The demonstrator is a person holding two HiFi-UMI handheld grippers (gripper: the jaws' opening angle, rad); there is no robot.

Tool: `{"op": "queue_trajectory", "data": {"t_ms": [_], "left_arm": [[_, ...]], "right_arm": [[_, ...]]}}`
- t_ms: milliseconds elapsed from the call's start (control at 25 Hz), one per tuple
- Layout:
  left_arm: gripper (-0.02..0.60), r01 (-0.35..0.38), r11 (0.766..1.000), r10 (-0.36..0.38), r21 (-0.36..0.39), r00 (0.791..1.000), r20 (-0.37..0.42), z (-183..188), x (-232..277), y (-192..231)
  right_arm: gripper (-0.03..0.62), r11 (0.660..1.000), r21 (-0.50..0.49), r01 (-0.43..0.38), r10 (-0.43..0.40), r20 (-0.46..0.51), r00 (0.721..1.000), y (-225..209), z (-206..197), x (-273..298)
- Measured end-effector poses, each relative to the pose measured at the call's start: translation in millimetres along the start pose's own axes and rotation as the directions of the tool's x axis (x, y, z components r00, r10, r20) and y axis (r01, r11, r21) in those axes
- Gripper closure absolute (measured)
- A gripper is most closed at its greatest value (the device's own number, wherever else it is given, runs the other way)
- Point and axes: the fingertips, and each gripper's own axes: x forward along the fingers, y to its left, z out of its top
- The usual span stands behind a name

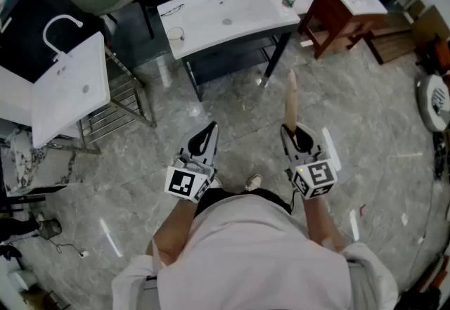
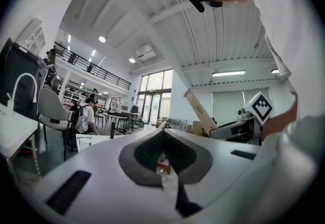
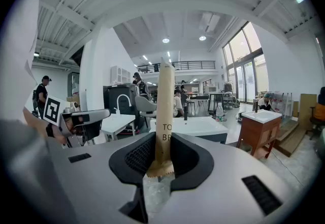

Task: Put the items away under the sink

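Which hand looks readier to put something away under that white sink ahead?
Right, probably. The right gripper clamps the long tan packet, which points towards the white sink and the dark shelf under it. The left gripper has its jaws together on nothing.

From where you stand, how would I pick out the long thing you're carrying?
Find the white sink on its dark frame mid-floor, then come back towards the person. The right tool grips a slim tan paper sleeve pointing at that sink; the left tool beside it holds nothing.
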Motion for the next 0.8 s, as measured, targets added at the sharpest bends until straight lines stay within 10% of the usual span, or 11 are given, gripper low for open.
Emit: {"op": "queue_trajectory", "data": {"t_ms": [800], "left_arm": [[0.578,-0.075,0.997,0.075,0.023,0.997,-0.009,-5.6,37.7,-69.9]], "right_arm": [[0.497,0.994,-0.026,-0.11,0.111,0.029,0.993,-56.4,-3.9,-39.6]]}}
